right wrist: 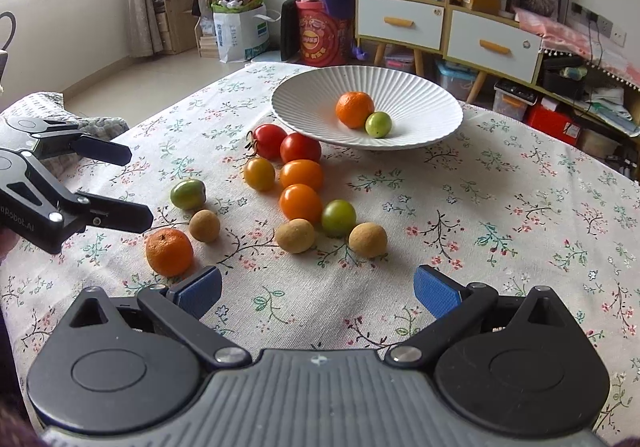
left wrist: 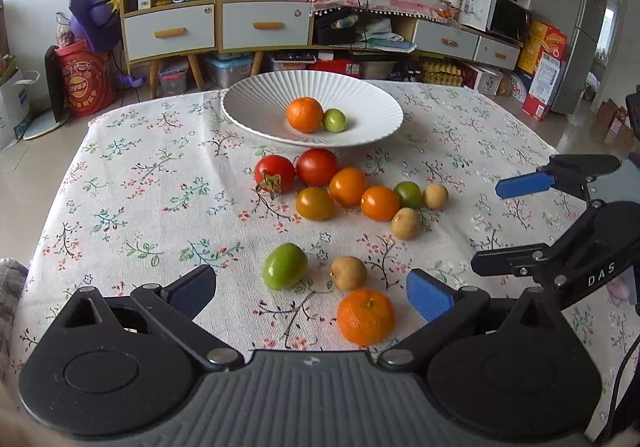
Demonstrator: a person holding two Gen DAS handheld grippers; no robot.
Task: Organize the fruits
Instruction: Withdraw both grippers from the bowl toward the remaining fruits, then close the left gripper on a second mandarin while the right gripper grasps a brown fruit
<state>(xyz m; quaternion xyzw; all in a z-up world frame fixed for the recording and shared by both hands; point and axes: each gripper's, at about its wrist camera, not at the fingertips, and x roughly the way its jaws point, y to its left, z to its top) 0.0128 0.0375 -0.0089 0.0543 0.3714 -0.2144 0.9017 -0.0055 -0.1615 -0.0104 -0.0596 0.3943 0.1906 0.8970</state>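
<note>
So we're holding both grippers wide open with nothing in them: the left gripper [left wrist: 310,289] is hovering over a mandarin [left wrist: 365,317], a green fruit [left wrist: 285,266] and a small brown one [left wrist: 349,273], and the right gripper [right wrist: 318,289] is sitting above bare tablecloth [right wrist: 500,207]. Further out, tomatoes [left wrist: 316,167] are clustering near the white plate [left wrist: 256,95], which is holding another mandarin [left wrist: 305,115].
</note>
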